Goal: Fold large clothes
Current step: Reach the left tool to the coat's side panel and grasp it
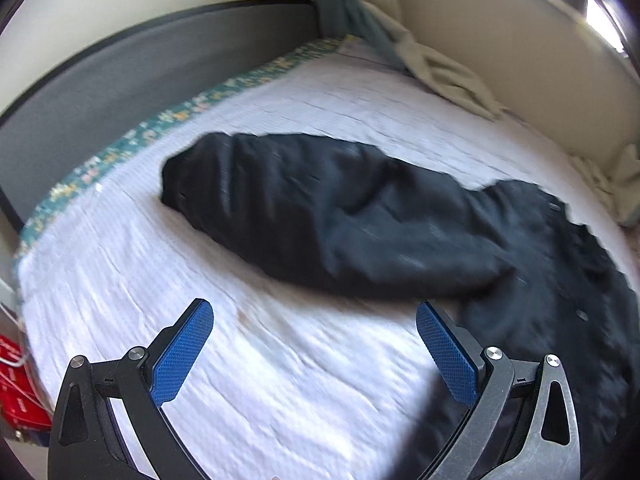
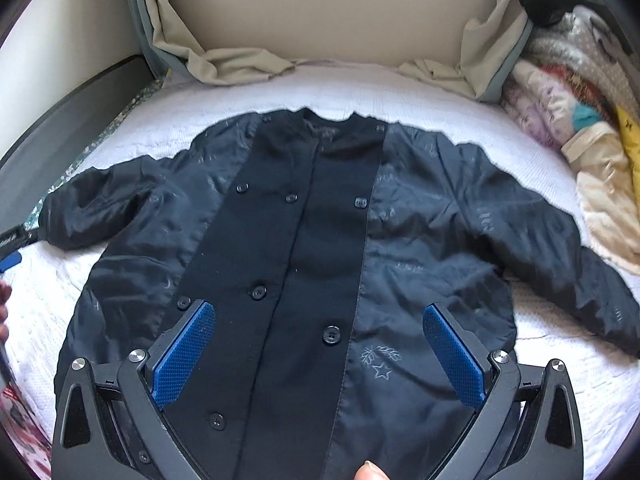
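Note:
A dark navy buttoned jacket [image 2: 316, 248] lies spread face up on a white bed cover [image 2: 440, 92], collar at the far side, both sleeves out to the sides. My right gripper [image 2: 318, 332] is open and empty, hovering over the jacket's lower front. In the left wrist view the jacket's left sleeve [image 1: 320, 208] stretches across the white cover [image 1: 260, 380]. My left gripper [image 1: 314, 328] is open and empty, just short of the sleeve, its right finger [image 1: 448, 352] over the jacket's body. The left gripper's tip also shows at the left edge of the right wrist view [image 2: 10, 260].
A grey bed frame [image 1: 120, 92] runs along the left side with a floral sheet edge [image 1: 160, 128]. Beige and grey curtains [image 2: 224, 60] hang onto the far end of the bed. A pile of folded colourful cloths [image 2: 580, 120] sits at the right.

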A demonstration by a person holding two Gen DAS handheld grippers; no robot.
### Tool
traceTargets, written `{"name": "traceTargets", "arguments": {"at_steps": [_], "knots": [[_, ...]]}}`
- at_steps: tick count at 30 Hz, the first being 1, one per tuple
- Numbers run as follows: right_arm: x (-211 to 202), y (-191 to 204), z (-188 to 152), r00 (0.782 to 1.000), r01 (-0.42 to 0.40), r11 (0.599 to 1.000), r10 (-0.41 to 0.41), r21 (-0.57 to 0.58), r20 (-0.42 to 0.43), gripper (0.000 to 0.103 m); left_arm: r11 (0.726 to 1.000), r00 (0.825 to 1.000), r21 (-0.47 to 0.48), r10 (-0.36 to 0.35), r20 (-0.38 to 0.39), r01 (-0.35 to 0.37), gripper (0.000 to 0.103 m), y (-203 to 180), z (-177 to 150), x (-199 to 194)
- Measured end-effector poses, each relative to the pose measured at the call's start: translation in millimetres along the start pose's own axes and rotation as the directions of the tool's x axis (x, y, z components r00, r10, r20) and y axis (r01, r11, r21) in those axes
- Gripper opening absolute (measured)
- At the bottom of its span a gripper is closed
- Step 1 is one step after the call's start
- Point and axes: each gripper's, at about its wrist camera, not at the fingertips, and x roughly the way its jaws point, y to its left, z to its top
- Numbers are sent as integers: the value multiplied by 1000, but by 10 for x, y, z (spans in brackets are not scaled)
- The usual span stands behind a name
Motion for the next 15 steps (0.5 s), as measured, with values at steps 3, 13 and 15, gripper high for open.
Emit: {"name": "traceTargets", "arguments": {"at_steps": [3, 13, 15], "knots": [[85, -44, -18, 1000, -7, 1000, 7, 8, -21, 103, 999, 999, 6, 48, -2, -48, 103, 11, 85, 139], [262, -275, -43, 998, 3, 997, 2, 71, -66, 103, 995, 994, -76, 54, -99, -62, 103, 184, 225, 608], [286, -292, -41, 997, 2, 997, 3, 78, -72, 103, 995, 992, -82, 54, -111, -64, 103, 188, 255, 691]]}}
